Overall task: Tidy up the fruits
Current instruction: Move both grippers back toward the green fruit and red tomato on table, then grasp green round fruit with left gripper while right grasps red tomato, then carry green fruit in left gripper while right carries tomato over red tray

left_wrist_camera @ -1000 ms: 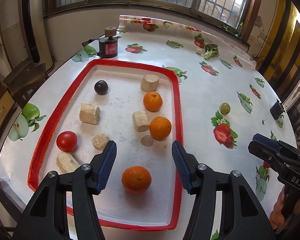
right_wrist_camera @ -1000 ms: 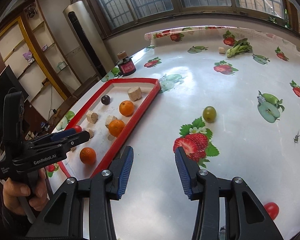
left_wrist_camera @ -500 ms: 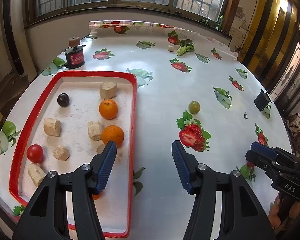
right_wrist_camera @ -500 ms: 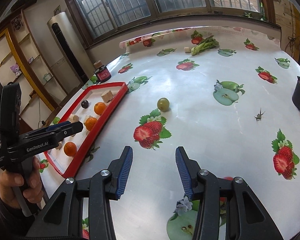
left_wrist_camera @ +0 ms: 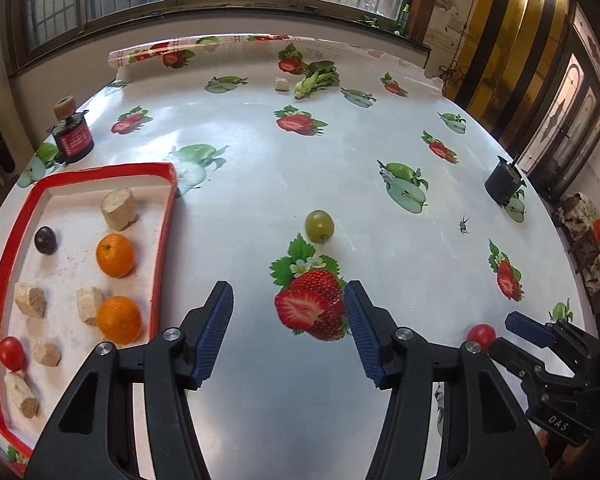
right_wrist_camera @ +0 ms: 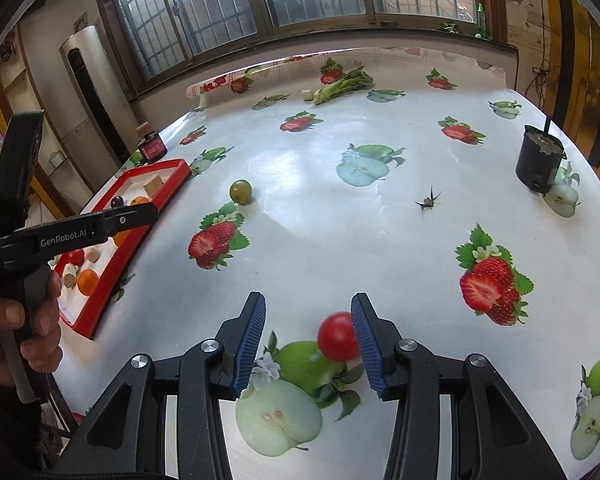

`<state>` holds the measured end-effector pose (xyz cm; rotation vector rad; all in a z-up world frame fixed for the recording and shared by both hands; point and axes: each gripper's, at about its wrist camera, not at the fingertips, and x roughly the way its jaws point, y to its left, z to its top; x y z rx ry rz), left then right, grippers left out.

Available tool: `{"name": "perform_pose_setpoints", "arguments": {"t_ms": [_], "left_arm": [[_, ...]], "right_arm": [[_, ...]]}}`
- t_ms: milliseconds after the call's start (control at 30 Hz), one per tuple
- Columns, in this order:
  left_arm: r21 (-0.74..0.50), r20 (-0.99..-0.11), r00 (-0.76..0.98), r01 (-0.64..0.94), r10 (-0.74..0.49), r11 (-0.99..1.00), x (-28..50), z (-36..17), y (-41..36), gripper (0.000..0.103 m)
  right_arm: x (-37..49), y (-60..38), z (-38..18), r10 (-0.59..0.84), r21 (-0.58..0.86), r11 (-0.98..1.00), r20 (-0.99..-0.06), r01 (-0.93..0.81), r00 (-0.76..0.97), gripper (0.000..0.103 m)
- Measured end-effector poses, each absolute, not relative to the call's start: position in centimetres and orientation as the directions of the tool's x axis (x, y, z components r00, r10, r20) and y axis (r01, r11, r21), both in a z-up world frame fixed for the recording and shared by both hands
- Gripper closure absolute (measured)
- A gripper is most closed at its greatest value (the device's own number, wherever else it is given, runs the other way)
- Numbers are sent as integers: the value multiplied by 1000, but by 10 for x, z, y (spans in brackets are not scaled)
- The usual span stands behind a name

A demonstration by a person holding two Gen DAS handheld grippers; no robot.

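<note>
Both claws have swung away from the red tray [left_wrist_camera: 162, 236] toward the open bench [left_wrist_camera: 260, 168]; a second ago the left claw [left_wrist_camera: 288, 334] hung over the tray's oranges, and now the tray sits off to its left. That claw is spread wide and holds nothing, with only a printed strawberry between its jaws. The green fruit [left_wrist_camera: 319, 226] lies ahead of it, slightly right, loose on the bench.

The right claw [right_wrist_camera: 308, 346] is also spread, with the small red tomato [right_wrist_camera: 337, 336] between its jaws, close against the right one; no grip is made yet. I judge it is lined up to close on the tomato and carry it to the tray, where two oranges [left_wrist_camera: 115, 255], a dark plum [left_wrist_camera: 45, 240] and another tomato [left_wrist_camera: 11, 354] already lie among pale chunks.

Only the right view shows the tomato framed by the jaws; the left view shows it merely beside the other claw's tip, but gives the tray's contents plainly, which the right view mostly hides behind the left tool.
</note>
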<state>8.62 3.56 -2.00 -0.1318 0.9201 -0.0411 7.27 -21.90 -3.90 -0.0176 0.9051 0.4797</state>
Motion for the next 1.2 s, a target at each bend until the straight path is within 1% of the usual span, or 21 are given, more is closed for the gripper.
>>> {"name": "perform_pose_setpoints", "arguments": {"t_ms": [133, 433, 467, 500, 533, 567, 600, 667, 900, 1200], "left_arm": [[-128, -800, 591, -8, -99, 992, 112, -30, 22, 47], [-95, -847, 527, -9, -76, 995, 170, -69, 4, 47], [-69, -830, 555, -7, -53, 998, 170, -69, 2, 48], [-53, -831, 555, -2, -43, 999, 171, -69, 1, 55], [-44, -825, 563, 3, -38, 999, 170, -68, 0, 61], [-57, -824, 565, 11, -53, 998, 169, -67, 0, 80], [-76, -828, 556, 17, -73, 997, 168, -67, 2, 82], [-107, -831, 547, 28, -105, 994, 163, -66, 4, 82], [-156, -811, 567, 28, -144, 987, 120, -52, 18, 82], [-179, -773, 621, -19, -129, 984, 64, -29, 50, 81]], "right_arm": [[76, -224, -50, 347, 146, 910, -782, -388, 518, 52], [87, -220, -76, 318, 129, 910, -827, -395, 463, 52], [85, -218, -76, 307, 107, 910, -825, -402, 475, 53], [84, -215, -77, 293, 85, 909, -827, -409, 481, 53], [83, -213, -77, 286, 72, 907, -827, -414, 484, 62], [83, -212, -77, 292, 74, 904, -826, -420, 482, 70], [83, -212, -76, 300, 85, 903, -826, -420, 477, 70], [85, -212, -75, 323, 112, 898, -824, -425, 466, 70], [86, -201, -63, 386, 162, 877, -798, -452, 464, 70], [79, -171, -56, 449, 198, 840, -778, -506, 440, 70]]}}
